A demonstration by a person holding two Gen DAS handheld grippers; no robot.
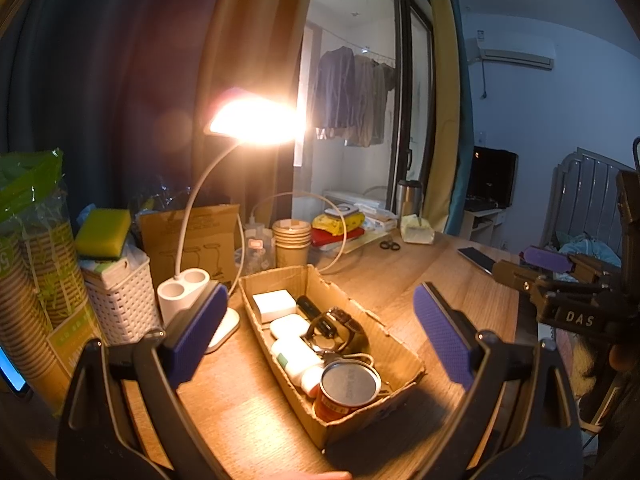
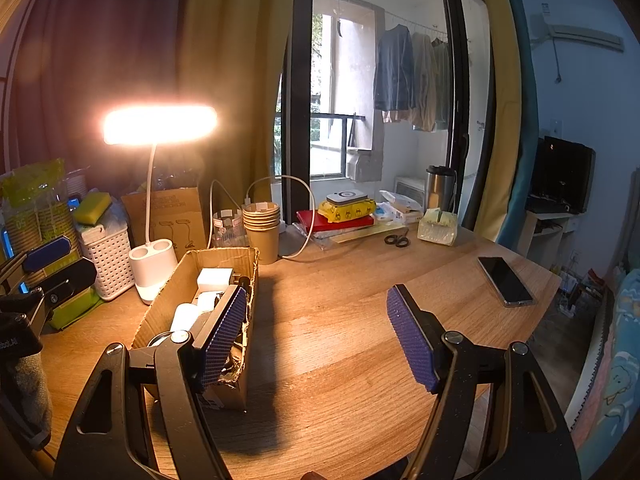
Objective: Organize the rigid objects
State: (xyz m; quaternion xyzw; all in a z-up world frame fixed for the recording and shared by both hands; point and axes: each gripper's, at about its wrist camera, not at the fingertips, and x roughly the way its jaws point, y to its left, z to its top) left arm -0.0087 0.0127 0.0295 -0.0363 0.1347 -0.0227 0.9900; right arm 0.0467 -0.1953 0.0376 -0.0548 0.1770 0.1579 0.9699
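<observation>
A shallow cardboard box (image 1: pixel 404 356) (image 2: pixel 188 268) lies on the wooden desk (image 2: pixel 340 300). It holds a white charger block (image 1: pixel 274 305), white cases (image 1: pixel 290 326), a wristwatch (image 1: pixel 340 330), a black stick and a red tin with a metal lid (image 1: pixel 350 380). My left gripper (image 1: pixel 320 336) hovers over the box, open, with nothing between its blue pads (image 1: pixel 196 328). My right gripper (image 2: pixel 320 340) stands open above bare desk just right of the box, holding nothing. The right gripper's body (image 1: pixel 560 280) shows at the left view's right edge.
A lit desk lamp (image 2: pixel 154 264) with a white base stands left of the box. Behind are a white woven basket (image 2: pixel 108 260) with a sponge, stacked paper cups (image 2: pixel 262 224), a cable, scissors (image 2: pixel 398 240), a yellow packet and books. A phone (image 2: pixel 505 280) lies at the desk's right.
</observation>
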